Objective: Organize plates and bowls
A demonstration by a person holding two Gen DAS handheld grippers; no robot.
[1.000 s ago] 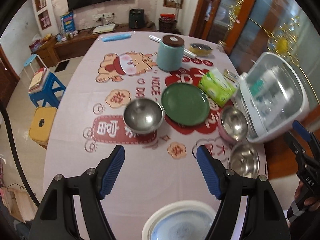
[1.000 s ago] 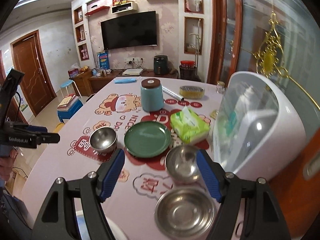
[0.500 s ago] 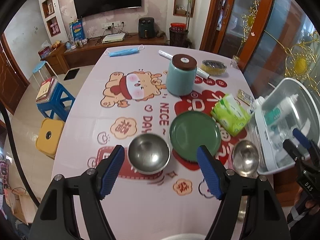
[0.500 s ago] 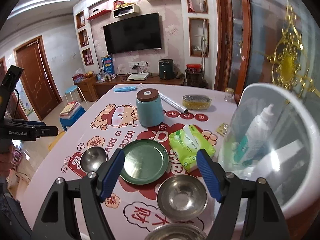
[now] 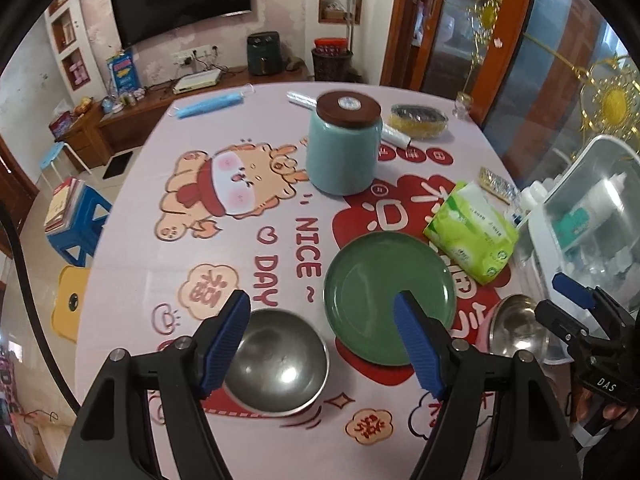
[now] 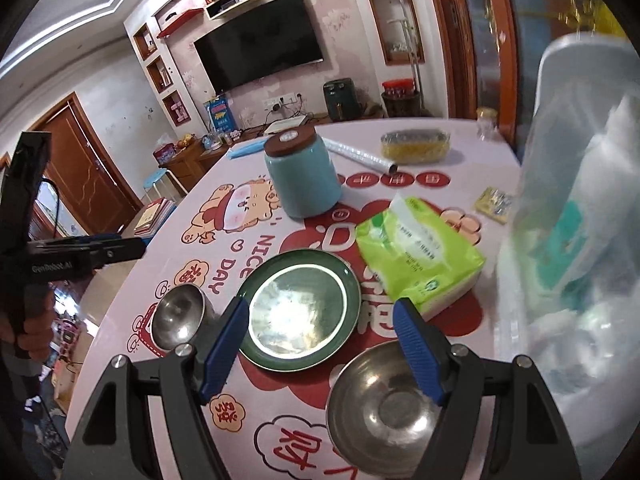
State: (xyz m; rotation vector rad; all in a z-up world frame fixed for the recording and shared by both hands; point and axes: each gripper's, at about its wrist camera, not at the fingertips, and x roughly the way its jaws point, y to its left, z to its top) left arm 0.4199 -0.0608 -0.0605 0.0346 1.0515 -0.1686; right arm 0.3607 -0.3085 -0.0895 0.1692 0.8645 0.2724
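A green plate (image 5: 390, 296) lies mid-table, with a steel bowl (image 5: 276, 364) to its left and a second steel bowl (image 5: 520, 330) to its right. My left gripper (image 5: 322, 340) hangs open above the gap between the left bowl and the plate, holding nothing. In the right wrist view the same green plate (image 6: 300, 316) sits ahead, the second steel bowl (image 6: 384, 404) lies under the right finger, and the small left bowl (image 6: 178, 316) is further left. My right gripper (image 6: 318, 342) is open and empty above them.
A teal jar (image 5: 344, 148) with a brown lid stands behind the plate. A green tissue pack (image 5: 470, 236) lies right of the plate, beside a white covered container (image 5: 592, 208) at the table's right edge. A cling-film roll (image 6: 360, 156) and a yellow box (image 6: 414, 144) lie at the back.
Both grippers moved forward over the table and lower. The bowls and green plate now look larger and closer; a white bowl and a third steel bowl near the front edge have dropped out of view.
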